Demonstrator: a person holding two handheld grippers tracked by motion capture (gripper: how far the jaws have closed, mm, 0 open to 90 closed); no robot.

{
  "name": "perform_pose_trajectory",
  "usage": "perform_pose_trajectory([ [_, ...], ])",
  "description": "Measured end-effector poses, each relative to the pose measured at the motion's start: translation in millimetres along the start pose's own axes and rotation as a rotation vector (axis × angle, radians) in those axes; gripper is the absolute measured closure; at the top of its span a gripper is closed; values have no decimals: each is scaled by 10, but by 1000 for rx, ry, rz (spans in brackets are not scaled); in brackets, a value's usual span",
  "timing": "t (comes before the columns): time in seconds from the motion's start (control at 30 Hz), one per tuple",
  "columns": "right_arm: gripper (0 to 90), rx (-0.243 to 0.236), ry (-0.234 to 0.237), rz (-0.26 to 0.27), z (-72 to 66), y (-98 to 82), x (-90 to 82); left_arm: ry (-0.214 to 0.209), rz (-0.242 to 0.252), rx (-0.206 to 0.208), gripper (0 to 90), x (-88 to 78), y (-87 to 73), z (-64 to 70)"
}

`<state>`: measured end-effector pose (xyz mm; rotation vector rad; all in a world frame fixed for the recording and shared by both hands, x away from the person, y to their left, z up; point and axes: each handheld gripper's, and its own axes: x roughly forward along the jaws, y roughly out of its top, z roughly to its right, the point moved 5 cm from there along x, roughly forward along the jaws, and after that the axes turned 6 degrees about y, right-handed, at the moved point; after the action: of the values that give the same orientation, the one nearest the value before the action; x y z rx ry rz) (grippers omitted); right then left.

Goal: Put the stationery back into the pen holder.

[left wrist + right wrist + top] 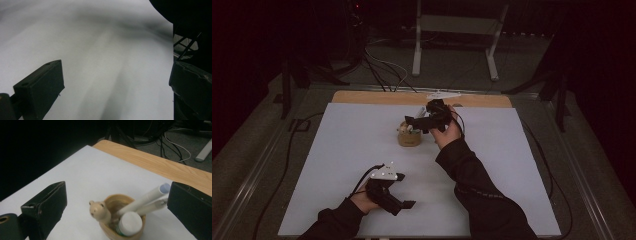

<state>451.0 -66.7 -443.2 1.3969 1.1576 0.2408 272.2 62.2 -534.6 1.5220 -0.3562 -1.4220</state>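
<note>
- The right gripper (419, 121) hangs over the far middle of the surface (512, 165), its fingers (45, 207) spread wide with nothing between them.
- A small tan cup (125, 230) stands on the white sheet, below and between the right fingers in the right gripper view, touching neither of them.
- In the high view the cup (409, 137) sits just under and slightly to the near side of the right fingertips.
- A little animal figure (99, 212) rises from the cup's rim on the side nearer the left-hand finger of that view.
- Two white pens (147, 200) lean out of the cup toward the right-hand finger; the upper one ends in a pale blue cap close to that finger, though whether it touches I cannot tell.
- A round white cap (130, 223) of another item shows inside the cup at its near side.
- The left gripper (404, 205) lies low over the near left of the surface, well apart from the cup, held in the left hand (362, 200).
- Its fingers (41, 87) are wide apart, and only bare, blurred white sheet lies between them in the left gripper view.
- A grey plate (384, 174) sits on top of the left gripper.
- Beyond the right fingers runs the wooden far edge (160, 165) of the surface, with cables (175, 145) on the floor past it.
</note>
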Motion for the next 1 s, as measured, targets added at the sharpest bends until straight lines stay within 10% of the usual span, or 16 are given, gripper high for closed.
perform_pose_trajectory([
  [1.0, 0, -46, -2, 12, 50, -544, -711, 0, 4, 1, 5, -13, -1, 9],
])
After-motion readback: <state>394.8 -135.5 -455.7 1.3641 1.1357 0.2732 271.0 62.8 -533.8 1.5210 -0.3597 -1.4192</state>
